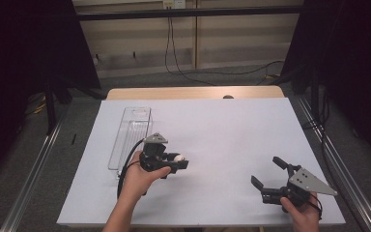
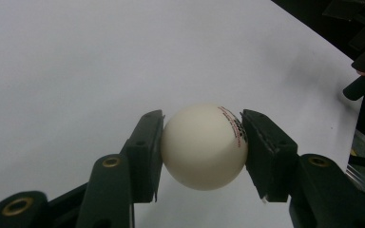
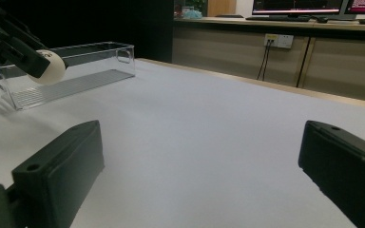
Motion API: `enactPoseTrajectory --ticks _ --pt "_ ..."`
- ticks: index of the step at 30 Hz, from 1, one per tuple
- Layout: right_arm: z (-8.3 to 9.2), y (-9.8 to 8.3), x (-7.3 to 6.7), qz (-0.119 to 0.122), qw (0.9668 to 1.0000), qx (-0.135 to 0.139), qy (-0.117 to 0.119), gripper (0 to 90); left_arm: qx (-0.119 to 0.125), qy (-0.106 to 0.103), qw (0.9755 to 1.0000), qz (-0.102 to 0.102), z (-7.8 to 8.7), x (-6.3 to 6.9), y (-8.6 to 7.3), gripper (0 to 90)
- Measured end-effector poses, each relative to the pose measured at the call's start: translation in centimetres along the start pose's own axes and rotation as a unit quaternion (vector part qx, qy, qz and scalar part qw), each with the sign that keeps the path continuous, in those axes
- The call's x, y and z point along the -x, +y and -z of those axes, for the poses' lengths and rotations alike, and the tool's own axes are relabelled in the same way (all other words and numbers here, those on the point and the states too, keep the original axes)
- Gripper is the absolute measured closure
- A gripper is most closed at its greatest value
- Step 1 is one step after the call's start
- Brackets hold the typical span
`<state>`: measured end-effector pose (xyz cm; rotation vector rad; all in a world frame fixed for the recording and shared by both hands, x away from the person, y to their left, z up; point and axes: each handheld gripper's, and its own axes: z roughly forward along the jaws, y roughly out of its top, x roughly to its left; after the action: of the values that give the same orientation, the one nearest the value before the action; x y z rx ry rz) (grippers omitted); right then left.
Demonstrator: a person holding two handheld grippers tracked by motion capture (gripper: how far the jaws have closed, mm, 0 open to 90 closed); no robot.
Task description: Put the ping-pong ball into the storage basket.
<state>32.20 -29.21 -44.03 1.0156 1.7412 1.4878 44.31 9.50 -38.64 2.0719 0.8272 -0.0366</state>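
A white ping-pong ball (image 2: 203,146) with small red print sits clamped between the two black jaws of my left gripper (image 2: 202,142). In the high view the same ball (image 1: 178,158) shows at the tip of the left gripper (image 1: 179,162), held just right of a clear plastic tray (image 1: 130,131). The right gripper view has the ball (image 3: 52,66) at far left, in front of the tray (image 3: 83,80). My right gripper (image 1: 266,175) rests near the table's front right, its jaws spread wide with nothing between them.
A white sheet (image 1: 222,130) covers the wooden table (image 1: 193,92). The long clear tray lies lengthwise at the left. Black cables hang down the back wall (image 1: 169,48). Metal rails (image 1: 340,164) run along both sides of the table.
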Motion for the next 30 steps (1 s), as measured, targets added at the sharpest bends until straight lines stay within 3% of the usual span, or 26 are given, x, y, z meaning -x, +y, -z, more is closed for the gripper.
enactPoseTrajectory --ticks 30 --pt "0.0 0.0 0.0 -0.001 1.0000 0.001 0.000 0.8 0.011 0.012 0.9998 0.010 1.3 -0.9 0.1 51.3"
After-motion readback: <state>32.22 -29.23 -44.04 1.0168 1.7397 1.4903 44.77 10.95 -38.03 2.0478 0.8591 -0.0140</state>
